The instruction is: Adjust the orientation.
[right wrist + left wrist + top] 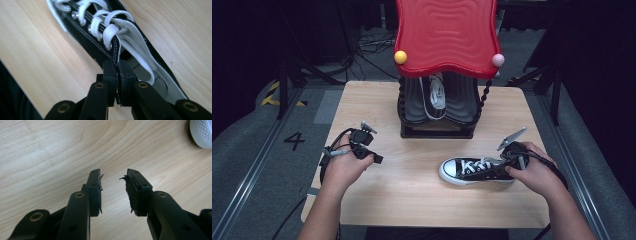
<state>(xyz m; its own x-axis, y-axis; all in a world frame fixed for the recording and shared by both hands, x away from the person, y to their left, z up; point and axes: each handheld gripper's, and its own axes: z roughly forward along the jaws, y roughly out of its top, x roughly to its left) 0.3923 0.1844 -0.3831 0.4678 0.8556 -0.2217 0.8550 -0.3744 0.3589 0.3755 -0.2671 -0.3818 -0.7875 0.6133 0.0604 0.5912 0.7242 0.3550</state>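
The left claw sits in the person's left hand, well to the left of the black shoe on the desk. In the left gripper view its two black jaws are spread apart, and there is bare wood between them. The left claw holds nothing. A round white toe tip peeks in at the top right corner of that view.

The black shoe lies on its sole near the front of the desk. Its white toe points left, toward the left claw. It has white laces and a white rubber edge.

Behind the shoe stands a shoe rack with a wavy red top. A yellow ball and a pink ball sit at the red top's front corners. Another shoe rests on the rack's dark shelf.

The right claw is at the back end of the black shoe, in the person's right hand. In the right gripper view the right claw is pressed together, pinching the black cloth edge of the shoe's opening, just below the last lace hole.
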